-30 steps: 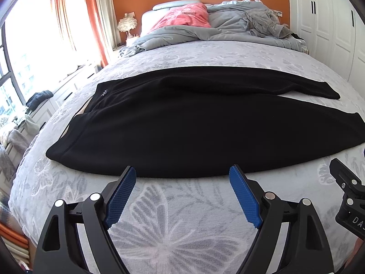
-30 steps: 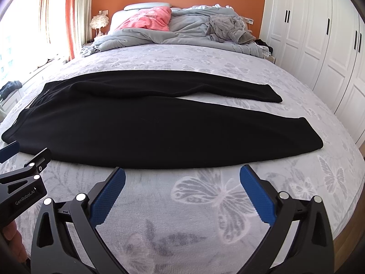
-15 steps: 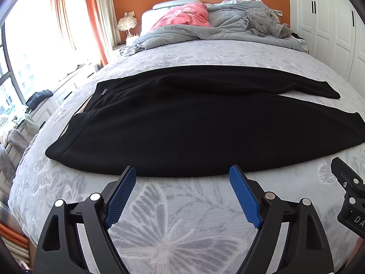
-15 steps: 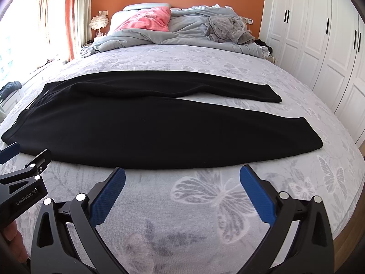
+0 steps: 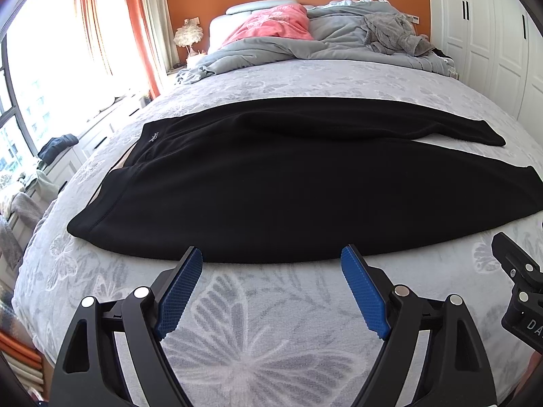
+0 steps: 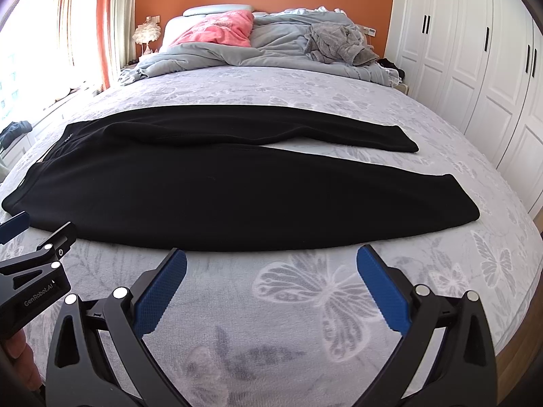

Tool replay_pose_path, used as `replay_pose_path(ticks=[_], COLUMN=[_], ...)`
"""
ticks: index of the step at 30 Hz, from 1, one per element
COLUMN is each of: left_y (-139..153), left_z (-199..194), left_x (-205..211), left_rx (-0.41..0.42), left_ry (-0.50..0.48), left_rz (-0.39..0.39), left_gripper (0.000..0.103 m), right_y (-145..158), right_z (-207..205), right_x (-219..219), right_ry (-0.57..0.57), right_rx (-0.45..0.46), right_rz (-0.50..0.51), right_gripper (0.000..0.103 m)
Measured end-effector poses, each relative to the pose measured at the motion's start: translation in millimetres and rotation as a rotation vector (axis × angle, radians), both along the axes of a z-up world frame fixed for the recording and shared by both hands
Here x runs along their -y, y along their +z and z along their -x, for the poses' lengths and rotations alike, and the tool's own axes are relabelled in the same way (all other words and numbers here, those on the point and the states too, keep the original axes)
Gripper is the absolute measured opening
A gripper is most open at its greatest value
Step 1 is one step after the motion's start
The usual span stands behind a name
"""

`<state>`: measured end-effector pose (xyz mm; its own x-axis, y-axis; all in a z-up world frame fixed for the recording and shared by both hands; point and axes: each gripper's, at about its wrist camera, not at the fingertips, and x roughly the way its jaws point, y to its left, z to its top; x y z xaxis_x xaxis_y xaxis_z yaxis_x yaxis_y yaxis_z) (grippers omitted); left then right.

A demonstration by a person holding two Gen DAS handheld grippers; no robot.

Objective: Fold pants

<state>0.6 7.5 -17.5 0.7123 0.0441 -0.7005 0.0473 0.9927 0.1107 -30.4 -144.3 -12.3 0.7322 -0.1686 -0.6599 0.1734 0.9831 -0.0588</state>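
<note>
The black pants (image 5: 288,186) lay flat across the bed (image 5: 271,332), waistband to the left, legs running right, the far leg splayed a little from the near one. Just short of the pants' near edge, the left gripper (image 5: 271,257) hung with jaws spread wide, nothing between them. Right of it, the right gripper (image 6: 271,257) likewise gaped empty just short of the pants, above the bed's butterfly print.
</note>
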Motion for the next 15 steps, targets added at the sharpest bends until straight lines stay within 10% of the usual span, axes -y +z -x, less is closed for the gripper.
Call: replay_pose_path(ticks=[15], left_y=[0.2], left_z=[0.2], left_x=[0.5], left_rx=[0.002], left_ry=[-0.002], left_rz=[-0.001], left_gripper=[0.081], right_y=[0.1], right_z=[0.8], right_x=[2.0], right_ry=[-0.003], right_rx=[0.004], right_rz=[0.001], right_gripper=[0.098])
